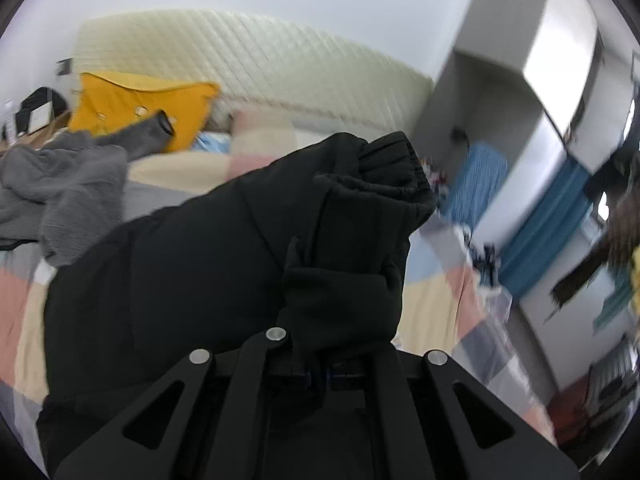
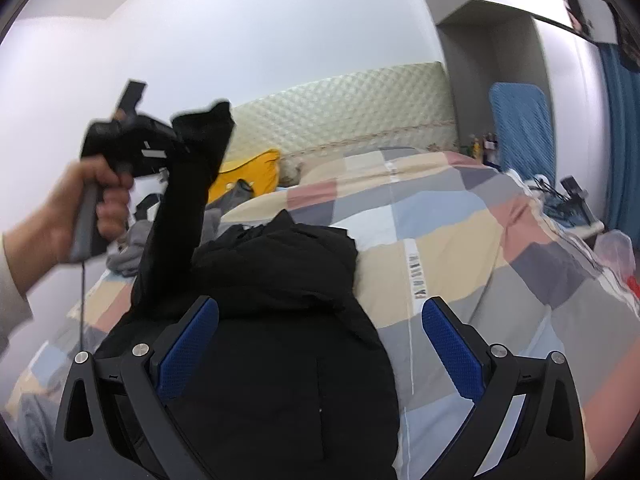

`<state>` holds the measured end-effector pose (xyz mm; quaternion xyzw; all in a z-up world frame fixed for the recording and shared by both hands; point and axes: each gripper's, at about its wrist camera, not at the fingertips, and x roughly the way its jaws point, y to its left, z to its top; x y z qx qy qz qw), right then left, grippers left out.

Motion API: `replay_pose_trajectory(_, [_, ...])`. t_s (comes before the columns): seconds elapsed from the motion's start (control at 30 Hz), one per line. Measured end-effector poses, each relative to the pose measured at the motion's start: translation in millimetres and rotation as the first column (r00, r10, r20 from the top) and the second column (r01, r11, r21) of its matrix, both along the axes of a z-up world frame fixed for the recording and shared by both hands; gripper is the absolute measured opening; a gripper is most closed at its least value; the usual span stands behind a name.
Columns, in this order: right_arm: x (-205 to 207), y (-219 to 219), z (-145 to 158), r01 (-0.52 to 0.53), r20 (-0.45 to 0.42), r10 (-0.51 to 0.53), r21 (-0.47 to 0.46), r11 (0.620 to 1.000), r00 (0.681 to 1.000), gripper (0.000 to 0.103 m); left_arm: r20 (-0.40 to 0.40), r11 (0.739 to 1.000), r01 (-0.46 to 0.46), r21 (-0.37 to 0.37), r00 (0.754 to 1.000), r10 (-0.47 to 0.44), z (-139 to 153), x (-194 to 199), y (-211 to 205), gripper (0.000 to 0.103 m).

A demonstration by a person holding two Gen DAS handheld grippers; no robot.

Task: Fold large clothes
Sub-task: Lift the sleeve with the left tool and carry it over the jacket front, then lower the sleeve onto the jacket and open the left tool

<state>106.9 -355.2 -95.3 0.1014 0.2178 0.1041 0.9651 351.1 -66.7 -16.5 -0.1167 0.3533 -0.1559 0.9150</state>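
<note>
A black padded jacket [image 2: 280, 320] lies on the bed's patchwork quilt [image 2: 460, 240]. My left gripper [image 1: 320, 372] is shut on the jacket's sleeve [image 1: 352, 240] near its ribbed cuff [image 1: 394, 168]. In the right wrist view the left gripper [image 2: 176, 148] holds that sleeve [image 2: 176, 232] lifted high above the jacket's left side. My right gripper [image 2: 320, 348] is open with blue pads [image 2: 452, 348], hovering over the jacket's body, holding nothing.
A grey garment [image 1: 52, 188] lies heaped at the bed's left, next to a yellow pillow [image 1: 132, 100]. A quilted headboard [image 2: 340, 112] stands behind. A blue chair [image 2: 520, 128] and a cluttered bedside stand [image 2: 568, 200] are to the right.
</note>
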Motion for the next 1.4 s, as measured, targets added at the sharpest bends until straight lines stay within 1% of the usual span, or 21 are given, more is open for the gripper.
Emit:
replay_pose_trajectory(0.13, [4, -3, -2, 0.007, 0.014, -0.007, 0.002, 1.0, 1.0, 0.102, -0.034, 0.995, 0.058, 0.077, 0.998, -0.056, -35, 10, -39, 0.003])
replay_pose_trajectory(0.2, [7, -5, -5, 0.01, 0.006, -0.01, 0.007, 1.0, 1.0, 0.102, -0.067, 0.992, 0.081, 0.094, 0.995, -0.075, -53, 13, -53, 0.003])
replay_pose_trajectory(0.27, [10, -5, -9, 0.042, -0.007, -0.042, -0.02, 0.999, 0.999, 0.102, -0.104, 0.991, 0.097, 0.095, 0.991, -0.087, -73, 19, -64, 0.003])
replay_pose_trajectory(0.3, [10, -2, -9, 0.057, -0.003, -0.057, -0.053, 0.997, 0.998, 0.102, -0.117, 0.99, 0.101, 0.097, 0.989, -0.089, -82, 22, -68, 0.004])
replay_pose_trajectory(0.37, [9, 1, -10, 0.06, 0.009, -0.059, -0.076, 0.995, 0.998, 0.102, -0.145, 0.989, 0.105, 0.108, 0.985, -0.089, -99, 27, -77, 0.004])
replay_pose_trajectory(0.47, [14, 2, -15, 0.045, 0.003, -0.045, -0.076, 0.996, 0.999, 0.102, -0.186, 0.983, 0.107, 0.146, 0.979, -0.079, -124, 36, -88, 0.004])
replay_pose_trajectory(0.6, [29, -2, -28, 0.043, -0.053, -0.047, -0.065, 0.997, 0.997, 0.102, -0.209, 0.985, 0.085, 0.149, 0.976, -0.053, -143, 43, -91, 0.004])
replay_pose_trajectory(0.7, [36, -7, -33, 0.045, -0.07, -0.047, -0.038, 0.998, 0.996, 0.102, -0.218, 0.976, 0.099, 0.194, 0.974, -0.055, -152, 46, -99, 0.004])
replay_pose_trajectory(0.73, [37, -8, -34, 0.049, -0.072, -0.052, -0.035, 0.998, 0.996, 0.102, -0.216, 0.97, 0.106, 0.219, 0.975, -0.057, -152, 45, -102, 0.008])
replay_pose_trajectory(0.83, [38, -10, -39, 0.06, -0.085, -0.062, -0.026, 0.998, 0.994, 0.102, -0.211, 0.951, 0.123, 0.284, 0.975, -0.063, -147, 41, -111, 0.01])
replay_pose_trajectory(0.93, [35, -10, -37, 0.061, -0.07, -0.062, -0.019, 0.998, 0.996, 0.102, -0.199, 0.931, 0.147, 0.333, 0.977, -0.083, -139, 34, -117, 0.015])
replay_pose_trajectory(1.03, [34, -7, -37, 0.061, -0.06, -0.063, -0.035, 0.997, 0.996, 0.102, -0.159, 0.954, 0.126, 0.271, 0.984, -0.084, -121, 20, -109, 0.018])
replay_pose_trajectory(1.1, [37, -6, -40, 0.06, -0.076, -0.063, -0.036, 0.998, 0.995, 0.102, -0.138, 0.959, 0.121, 0.257, 0.987, -0.088, -109, 11, -105, 0.024])
replay_pose_trajectory(1.13, [38, -6, -41, 0.059, -0.089, -0.061, -0.028, 0.998, 0.994, 0.102, -0.123, 0.957, 0.126, 0.262, 0.988, -0.097, -104, 7, -103, 0.039])
replay_pose_trajectory(1.17, [38, -5, -42, 0.057, -0.091, -0.059, -0.021, 0.998, 0.994, 0.102, -0.101, 0.954, 0.134, 0.269, 0.989, -0.111, -97, 0, -101, 0.061])
replay_pose_trajectory(1.23, [36, -4, -39, 0.058, -0.08, -0.06, -0.024, 0.998, 0.995, 0.102, -0.064, 0.952, 0.139, 0.272, 0.99, -0.127, -86, -12, -96, 0.082])
replay_pose_trajectory(1.3, [35, -1, -38, 0.065, -0.073, -0.068, -0.034, 0.997, 0.995, 0.102, -0.021, 0.953, 0.133, 0.272, 0.991, -0.132, -73, -23, -87, 0.082])
replay_pose_trajectory(1.4, [34, 2, -37, 0.062, -0.07, -0.064, -0.04, 0.997, 0.995, 0.102, -0.014, 0.963, 0.122, 0.242, 0.992, -0.123, -56, -30, -66, 0.082])
